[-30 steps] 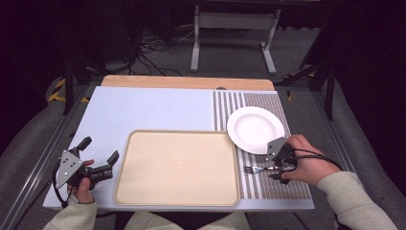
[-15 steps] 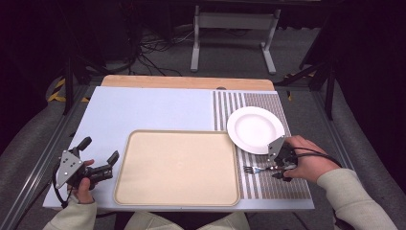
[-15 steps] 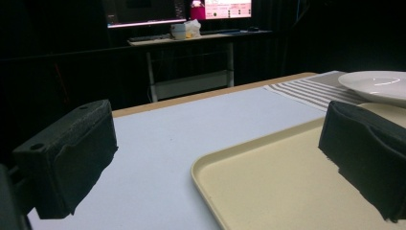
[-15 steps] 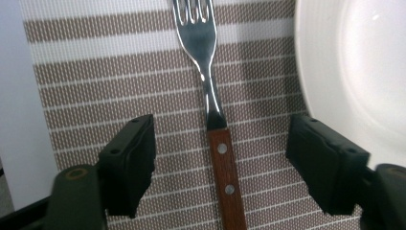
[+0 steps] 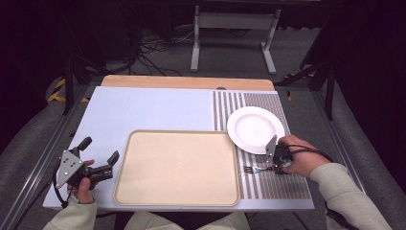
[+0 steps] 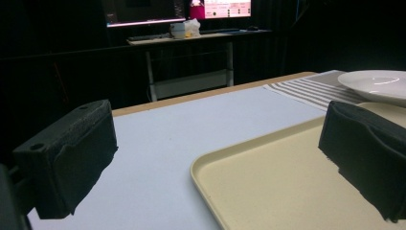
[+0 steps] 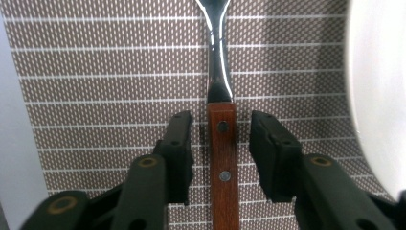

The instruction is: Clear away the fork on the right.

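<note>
We keep our right gripper [image 7: 221,143] square over the wooden-handled fork [image 7: 222,158], which lies on the brown woven placemat [image 7: 95,72] just beside the white plate [image 7: 378,96], and squeeze evenly on the handle. Its jaws have just been closing and now straddle the handle, not yet pressing. Our left gripper [image 5: 100,155] rests spread wide, empty, beside the beige tray [image 5: 177,167].

The fork [image 7: 222,143] has a brown wooden handle with two rivets and a shiny metal neck. It lies flat on the striped placemat [image 7: 95,72], beside the white plate [image 7: 378,96].
</note>
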`<action>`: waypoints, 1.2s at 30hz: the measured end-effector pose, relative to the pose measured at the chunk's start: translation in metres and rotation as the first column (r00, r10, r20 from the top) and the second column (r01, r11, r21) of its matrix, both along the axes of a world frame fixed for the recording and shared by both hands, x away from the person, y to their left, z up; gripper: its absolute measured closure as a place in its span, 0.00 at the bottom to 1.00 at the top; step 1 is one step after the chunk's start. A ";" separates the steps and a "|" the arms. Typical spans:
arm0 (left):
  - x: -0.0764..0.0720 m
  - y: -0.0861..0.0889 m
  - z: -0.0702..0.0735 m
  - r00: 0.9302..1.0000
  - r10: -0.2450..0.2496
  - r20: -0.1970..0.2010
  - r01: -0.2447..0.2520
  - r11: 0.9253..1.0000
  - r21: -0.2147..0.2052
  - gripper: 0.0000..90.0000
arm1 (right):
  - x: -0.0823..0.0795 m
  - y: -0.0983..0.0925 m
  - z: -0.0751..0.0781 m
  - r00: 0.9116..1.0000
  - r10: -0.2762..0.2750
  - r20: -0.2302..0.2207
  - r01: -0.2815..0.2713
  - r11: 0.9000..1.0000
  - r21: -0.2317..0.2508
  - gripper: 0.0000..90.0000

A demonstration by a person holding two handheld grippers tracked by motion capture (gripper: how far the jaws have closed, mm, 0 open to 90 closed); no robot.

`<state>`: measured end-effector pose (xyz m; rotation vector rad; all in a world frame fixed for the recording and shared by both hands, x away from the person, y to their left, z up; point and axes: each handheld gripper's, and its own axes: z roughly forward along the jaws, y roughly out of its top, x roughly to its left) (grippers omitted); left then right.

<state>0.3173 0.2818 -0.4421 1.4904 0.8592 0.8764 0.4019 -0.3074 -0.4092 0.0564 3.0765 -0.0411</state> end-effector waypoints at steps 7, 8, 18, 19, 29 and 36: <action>0.000 0.000 0.000 1.000 -0.001 0.001 0.001 1.000 0.001 0.00 | 0.000 0.005 -0.003 0.999 0.038 -0.010 -0.038 0.999 -0.028 0.86; 0.000 0.000 0.000 1.000 -0.001 0.001 0.001 1.000 0.000 0.00 | 0.000 0.005 -0.003 0.999 0.039 -0.009 -0.039 0.999 -0.032 0.86; 0.000 0.000 0.000 1.000 -0.002 0.002 0.002 1.000 -0.003 0.00 | 0.000 0.007 -0.003 0.999 0.050 -0.009 -0.051 0.998 -0.043 0.86; 0.000 0.001 0.000 1.000 -0.001 0.002 0.001 1.000 -0.003 0.00 | 0.000 0.007 -0.003 0.999 0.049 -0.006 -0.049 0.998 -0.039 0.86; 0.000 0.000 0.000 1.000 0.000 0.001 0.000 1.000 -0.002 0.00 | -0.006 0.010 0.015 0.999 0.036 0.018 -0.036 0.999 -0.012 0.87; 0.000 0.000 0.000 1.000 -0.001 0.001 0.001 1.000 -0.006 0.00 | -0.010 0.015 0.034 0.998 0.030 0.053 -0.031 0.999 0.013 0.87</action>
